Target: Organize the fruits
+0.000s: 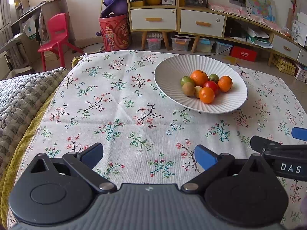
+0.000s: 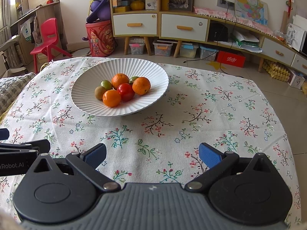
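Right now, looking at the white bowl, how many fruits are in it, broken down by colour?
In the white bowl:
Orange fruits: 3
Red fruit: 1
Green fruits: 2
Brownish kiwi-like fruit: 1
Small yellowish fruit, seen only from the left wrist view: 1
Total: 8

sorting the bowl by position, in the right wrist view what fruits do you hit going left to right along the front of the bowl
kiwi → front orange → red tomato → right orange
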A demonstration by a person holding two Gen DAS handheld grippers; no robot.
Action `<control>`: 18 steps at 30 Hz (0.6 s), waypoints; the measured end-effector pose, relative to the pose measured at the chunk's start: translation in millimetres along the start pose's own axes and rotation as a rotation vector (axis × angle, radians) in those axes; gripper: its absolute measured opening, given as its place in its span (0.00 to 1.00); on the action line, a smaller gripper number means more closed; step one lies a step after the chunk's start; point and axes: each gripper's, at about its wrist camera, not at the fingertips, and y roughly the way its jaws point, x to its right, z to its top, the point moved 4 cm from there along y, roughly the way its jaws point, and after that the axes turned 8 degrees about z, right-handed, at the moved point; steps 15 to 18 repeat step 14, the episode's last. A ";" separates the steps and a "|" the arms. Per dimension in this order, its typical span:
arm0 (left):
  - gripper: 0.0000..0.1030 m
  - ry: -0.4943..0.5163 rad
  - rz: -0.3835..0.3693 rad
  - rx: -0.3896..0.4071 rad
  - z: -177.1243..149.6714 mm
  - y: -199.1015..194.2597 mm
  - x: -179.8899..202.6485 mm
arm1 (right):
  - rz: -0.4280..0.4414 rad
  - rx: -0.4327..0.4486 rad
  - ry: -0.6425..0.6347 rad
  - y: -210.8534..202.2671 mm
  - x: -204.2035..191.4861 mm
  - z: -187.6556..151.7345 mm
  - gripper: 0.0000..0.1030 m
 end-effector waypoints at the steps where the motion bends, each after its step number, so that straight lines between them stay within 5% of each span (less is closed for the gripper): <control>1: 0.89 0.000 0.000 0.000 0.0 -0.1 0.0 | 0.000 0.000 0.000 0.0 0.0 -0.1 1.00; 18: 0.89 0.002 -0.008 0.003 -1.0 -1.0 0.2 | 0.000 0.000 0.000 0.0 0.0 0.2 1.00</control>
